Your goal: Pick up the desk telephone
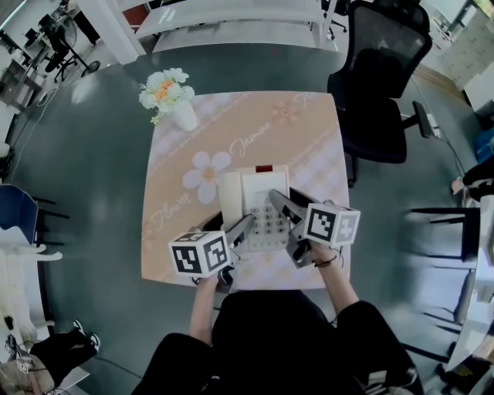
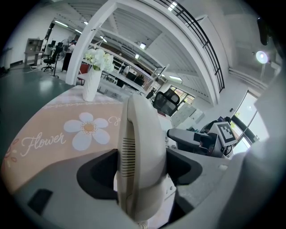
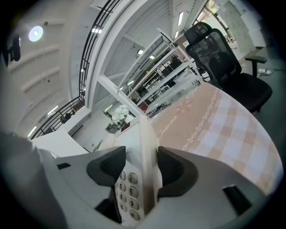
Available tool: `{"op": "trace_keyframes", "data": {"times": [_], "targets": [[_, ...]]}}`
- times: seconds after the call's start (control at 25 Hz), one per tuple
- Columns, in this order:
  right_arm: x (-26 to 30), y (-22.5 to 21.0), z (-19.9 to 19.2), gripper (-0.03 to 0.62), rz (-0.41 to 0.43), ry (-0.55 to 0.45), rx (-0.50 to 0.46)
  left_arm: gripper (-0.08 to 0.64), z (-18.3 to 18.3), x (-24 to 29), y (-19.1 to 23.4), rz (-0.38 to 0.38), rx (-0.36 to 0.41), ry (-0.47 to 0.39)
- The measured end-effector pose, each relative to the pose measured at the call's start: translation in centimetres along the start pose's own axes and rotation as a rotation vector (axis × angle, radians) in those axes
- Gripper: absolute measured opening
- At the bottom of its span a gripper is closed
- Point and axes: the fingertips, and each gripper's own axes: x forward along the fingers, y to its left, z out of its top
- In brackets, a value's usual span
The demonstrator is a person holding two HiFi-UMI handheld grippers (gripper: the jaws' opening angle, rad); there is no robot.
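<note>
**Surface.** Square table (image 1: pixel 309 139) under a peach and pink-check cloth printed with a white daisy and script. It stands on a dark grey floor (image 1: pixel 85 154).

**Room.** Open office. Long white desks (image 1: pixel 231 15) run along the top of the frame. A black office chair (image 1: pixel 378 85) sits just beside the table's upper right corner.

**On the table.**
- Vase of white flowers (image 1: pixel 171 96), upper left corner, well apart from the rest.
- Desk telephone (image 1: pixel 258 193), cream, lower centre, near the table's bottom edge. The handset (image 1: pixel 231 199) lies along its left side.

**Open room.** Bare cloth lies above the telephone and to its left and right.

**Grippers.**
- Left gripper (image 1: pixel 244 225) reaches in from the lower left. Its jaws are clamped across the handset (image 2: pixel 143 147).
- Right gripper (image 1: pixel 281 202) reaches in from the lower right. Its jaws are pressed on the telephone's right edge, beside the keypad (image 3: pixel 126 185).
- Both forearms come up from the bottom of the frame and converge on the telephone.
</note>
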Motion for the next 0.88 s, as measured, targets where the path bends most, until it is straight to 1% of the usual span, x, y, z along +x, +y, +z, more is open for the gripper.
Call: {"op": "trace_keyframes", "data": {"times": [0.56,0.88], "targets": [[-4.8,3.9,1.4,0.209,0.027,-0.067,-0.028,0.318,0.7,-4.2,-3.9,-0.016,0.043,-0.039],[-6.5,6.1,2.4,0.207,0.042,-0.108,-0.06,0.318,1.5,-6.1,-5.4,-0.032,0.061,-0.081]]}}
